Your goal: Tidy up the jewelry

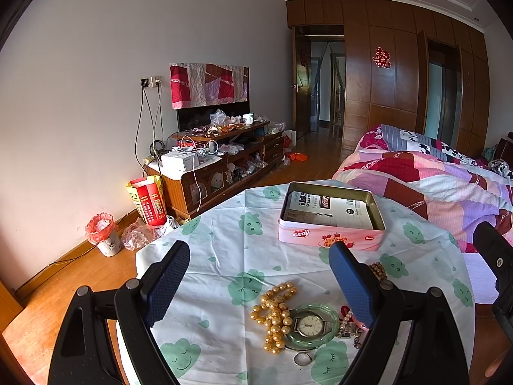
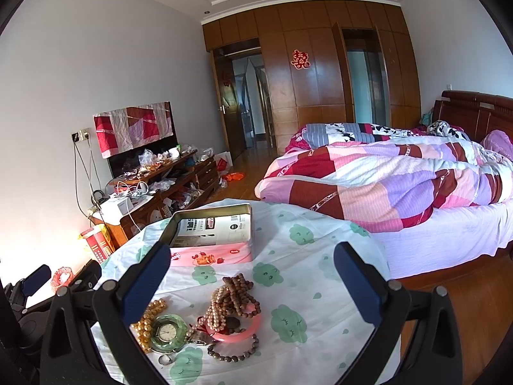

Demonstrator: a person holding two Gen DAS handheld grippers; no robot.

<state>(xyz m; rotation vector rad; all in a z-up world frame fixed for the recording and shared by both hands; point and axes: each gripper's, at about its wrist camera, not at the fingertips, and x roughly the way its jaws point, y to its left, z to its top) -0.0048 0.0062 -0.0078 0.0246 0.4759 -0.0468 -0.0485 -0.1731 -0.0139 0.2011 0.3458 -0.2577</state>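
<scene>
Behind my table [image 1: 224,243] stood the quilted bed [image 2: 384,186]; on its cloud-print cloth sat the open pink tin [image 1: 330,237], nearer me the jewelry heap [image 2: 205,324] with its watch [image 1: 309,324]; my left tongs [image 1: 259,285] and right tongs [image 2: 253,285] hung above, both spread apart, holding nothing
</scene>
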